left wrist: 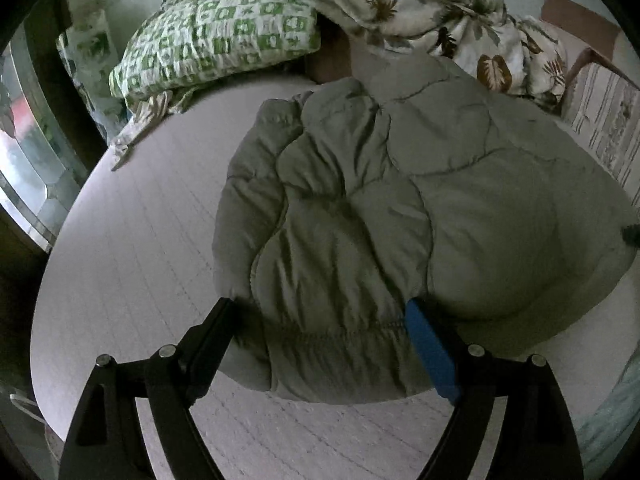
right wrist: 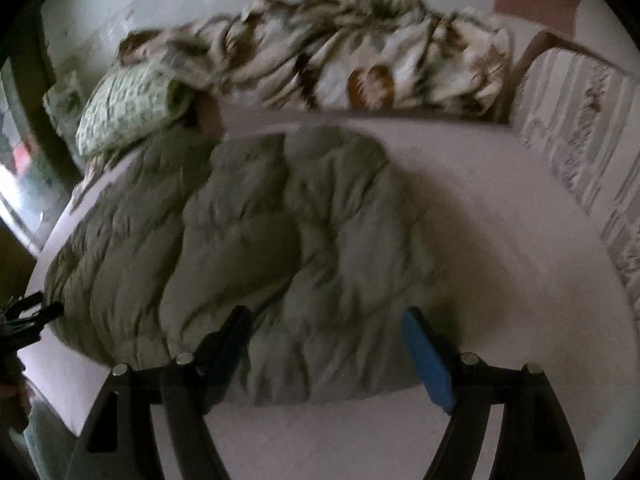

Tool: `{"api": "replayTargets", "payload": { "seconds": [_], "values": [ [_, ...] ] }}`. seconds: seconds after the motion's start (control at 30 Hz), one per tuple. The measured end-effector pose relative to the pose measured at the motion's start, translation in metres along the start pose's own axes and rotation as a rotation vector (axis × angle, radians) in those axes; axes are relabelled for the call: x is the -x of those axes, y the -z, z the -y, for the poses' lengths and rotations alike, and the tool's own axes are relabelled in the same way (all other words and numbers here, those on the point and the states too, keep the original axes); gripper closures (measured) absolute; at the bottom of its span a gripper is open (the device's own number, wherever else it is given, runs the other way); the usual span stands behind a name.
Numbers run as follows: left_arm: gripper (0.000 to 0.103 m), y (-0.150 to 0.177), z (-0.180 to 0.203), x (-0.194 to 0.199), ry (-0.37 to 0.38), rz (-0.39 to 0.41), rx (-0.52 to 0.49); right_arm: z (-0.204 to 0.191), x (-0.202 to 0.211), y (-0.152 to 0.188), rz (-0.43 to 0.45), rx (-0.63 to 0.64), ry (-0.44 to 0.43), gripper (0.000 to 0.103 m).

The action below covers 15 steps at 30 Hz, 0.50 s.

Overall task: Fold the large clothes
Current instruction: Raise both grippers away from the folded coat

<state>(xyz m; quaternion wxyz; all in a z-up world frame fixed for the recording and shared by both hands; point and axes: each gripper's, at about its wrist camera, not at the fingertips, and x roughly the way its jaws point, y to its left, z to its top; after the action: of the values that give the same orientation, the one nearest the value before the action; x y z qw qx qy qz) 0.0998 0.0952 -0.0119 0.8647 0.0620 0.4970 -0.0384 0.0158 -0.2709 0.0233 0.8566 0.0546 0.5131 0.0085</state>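
Jacket (left wrist: 400, 216): grey-green padded coat lying folded on the bed, its gathered hem at the 6 o'clock side in the left wrist view; in the right wrist view it fills the centre and the 9 o'clock side.
Bed (left wrist: 132, 248): pale sheet, bare from 7 to 9 o'clock of the jacket in the left wrist view.
Left gripper (left wrist: 320, 308): fingers spread wide over the jacket's hem, one black, one blue, not pressing the cloth; no grip.
Right gripper (right wrist: 326, 318): fingers wide apart above the jacket's near edge, nothing pinched between them; view is blurred.
Pillow (left wrist: 216, 40): green-and-white checked, at 11 o'clock from the jacket, at the head of the bed.
Blanket (left wrist: 432, 16): cream with brown leaf print, bunched along the wall at 12 to 1 o'clock.
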Motion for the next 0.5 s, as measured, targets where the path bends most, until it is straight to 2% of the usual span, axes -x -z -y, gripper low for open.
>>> {"api": "replayTargets", "payload": {
  "seconds": [0.1, 0.2, 0.33, 0.5],
  "values": [
    [0.010, 0.003, -0.002, -0.003, -0.005, 0.001, 0.018, 0.004, -0.025, 0.004, -0.029, -0.005, 0.006, 0.020],
    [0.010, 0.004, -0.003, -0.002, -0.012, 0.003, 0.032, 0.005, -0.030, 0.001, -0.029, -0.021, 0.002, 0.018],
    [0.010, 0.007, -0.001, 0.001, -0.031, 0.012, 0.038, 0.001, -0.019, 0.000, -0.016, -0.022, 0.016, 0.018],
    [0.010, 0.019, 0.001, 0.017, -0.030, 0.029, 0.057, -0.004, 0.007, 0.013, 0.021, -0.048, -0.026, 0.016]
  ]
}}
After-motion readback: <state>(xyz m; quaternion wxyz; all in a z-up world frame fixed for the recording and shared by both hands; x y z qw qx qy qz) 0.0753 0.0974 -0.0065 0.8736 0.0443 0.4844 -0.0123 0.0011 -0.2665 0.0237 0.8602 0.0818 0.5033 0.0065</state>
